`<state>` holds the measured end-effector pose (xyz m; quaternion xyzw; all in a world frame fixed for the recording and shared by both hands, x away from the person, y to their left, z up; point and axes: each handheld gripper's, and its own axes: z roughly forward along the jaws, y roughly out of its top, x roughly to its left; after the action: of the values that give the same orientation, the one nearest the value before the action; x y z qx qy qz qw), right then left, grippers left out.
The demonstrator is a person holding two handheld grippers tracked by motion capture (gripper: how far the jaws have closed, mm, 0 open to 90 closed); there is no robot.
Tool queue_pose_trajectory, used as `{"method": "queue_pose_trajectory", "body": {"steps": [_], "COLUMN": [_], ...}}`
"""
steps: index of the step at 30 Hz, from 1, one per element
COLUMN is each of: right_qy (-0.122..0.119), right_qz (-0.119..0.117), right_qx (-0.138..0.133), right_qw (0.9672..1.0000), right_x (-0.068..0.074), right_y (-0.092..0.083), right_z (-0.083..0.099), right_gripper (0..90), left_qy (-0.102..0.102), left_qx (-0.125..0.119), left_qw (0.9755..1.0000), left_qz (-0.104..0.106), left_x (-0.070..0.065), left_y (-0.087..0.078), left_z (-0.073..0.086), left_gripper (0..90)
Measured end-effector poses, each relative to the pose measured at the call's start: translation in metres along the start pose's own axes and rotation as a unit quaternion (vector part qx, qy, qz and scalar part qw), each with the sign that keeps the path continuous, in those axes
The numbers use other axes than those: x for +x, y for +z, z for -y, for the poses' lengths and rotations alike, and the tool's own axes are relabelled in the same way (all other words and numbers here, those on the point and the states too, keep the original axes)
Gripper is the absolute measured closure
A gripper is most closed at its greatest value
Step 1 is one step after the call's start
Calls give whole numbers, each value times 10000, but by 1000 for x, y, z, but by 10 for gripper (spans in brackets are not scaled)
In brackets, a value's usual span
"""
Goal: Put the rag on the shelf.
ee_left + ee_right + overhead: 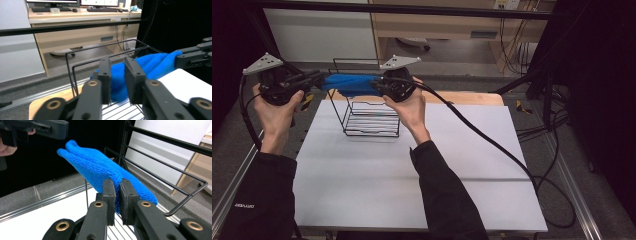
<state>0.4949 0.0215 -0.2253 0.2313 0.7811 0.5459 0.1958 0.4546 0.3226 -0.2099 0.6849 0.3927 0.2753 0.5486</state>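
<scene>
Your left tongs (314, 80) and right tongs (379, 86) each clench one end of the blue fluffy cloth (349, 85). Its long axis runs level between them, just above the black wire rack (372, 120) on the white counter (412, 180).

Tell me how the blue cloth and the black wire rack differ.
The blue cloth is soft, fuzzy and bright; the wire rack is thin, stiff black wire. The cloth hangs in the air, stretched between the left tool and right tool; the rack stands on the white table beneath it.

Black sleeves; black grippers, brass-coloured pivot screws, grey three-cornered top plates, thick black cables.
</scene>
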Motion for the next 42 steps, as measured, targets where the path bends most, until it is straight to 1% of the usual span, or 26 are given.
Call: {"method": "queue_pose_trajectory", "body": {"steps": [5, 7, 9, 14, 17, 22, 24, 26, 29, 30, 31, 33, 36, 37, 40, 42], "right_qy": [-59, -95, -123, -190, -196, -194, -153, -101, 45, 72, 76, 115, 119, 188, 346, 382], "right_qz": [-6, -12, -18, -49, -58, -62, -67, -82, -171, -177, -195, -299, -336, -364, -247, -151], "right_qx": [25, 46, 78, 185, 229, 188, 126, -3, -138, -163, -137, 23, 318, 383, 524, 543], "right_qw": [10000, 9999, 9999, 9996, 9995, 9996, 9998, 9999, 9997, 9997, 9997, 9995, 9989, 9984, 9977, 9977], "right_x": [1, 2, 2, 3, 3, 4, 5, 5, 5, 5, 5, 7, 10, 10, 6, 2], "right_y": [1, 1, 0, 2, 3, 2, -1, -4, -6, -6, -5, -2, 5, 8, 13, 16], "right_z": [1, 1, 2, 4, 5, 4, 2, -1, -3, -3, -3, 1, 10, 13, 25, 32], "right_gripper": [840, 839, 836, 813, 787, 696, 644, 597, 572, 585, 620, 725, 837, 866, 894, 895], "left_qy": [76, 92, 79, 153, 179, 208, 228, 256, 310, 319, 324, 342, 351, 363, 362, 352], "left_qx": [394, 521, 666, 939, 1020, 1102, 1106, 1127, 1153, 1153, 1156, 1160, 1122, 1118, 1101, 1095], "left_qw": [9992, 9986, 9976, 9953, 9945, 9936, 9935, 9932, 9928, 9928, 9927, 9926, 9930, 9930, 9933, 9934], "left_qz": [63, 83, 144, 174, 177, 155, 137, 126, 99, 93, 89, 75, 71, 63, 57, 53], "left_x": [-2, -3, -2, -3, -2, -1, -1, -2, -3, -4, -4, -4, -4, -4, -3, -2], "left_y": [10, 14, 17, 22, 25, 30, 32, 34, 37, 37, 38, 39, 40, 40, 40, 41], "left_z": [0, 2, 4, 14, 19, 27, 29, 30, 32, 33, 33, 34, 35, 36, 38, 40], "left_gripper": [881, 898, 899, 900, 900, 900, 900, 900, 900, 900, 900, 900, 900, 900, 900, 900]}}
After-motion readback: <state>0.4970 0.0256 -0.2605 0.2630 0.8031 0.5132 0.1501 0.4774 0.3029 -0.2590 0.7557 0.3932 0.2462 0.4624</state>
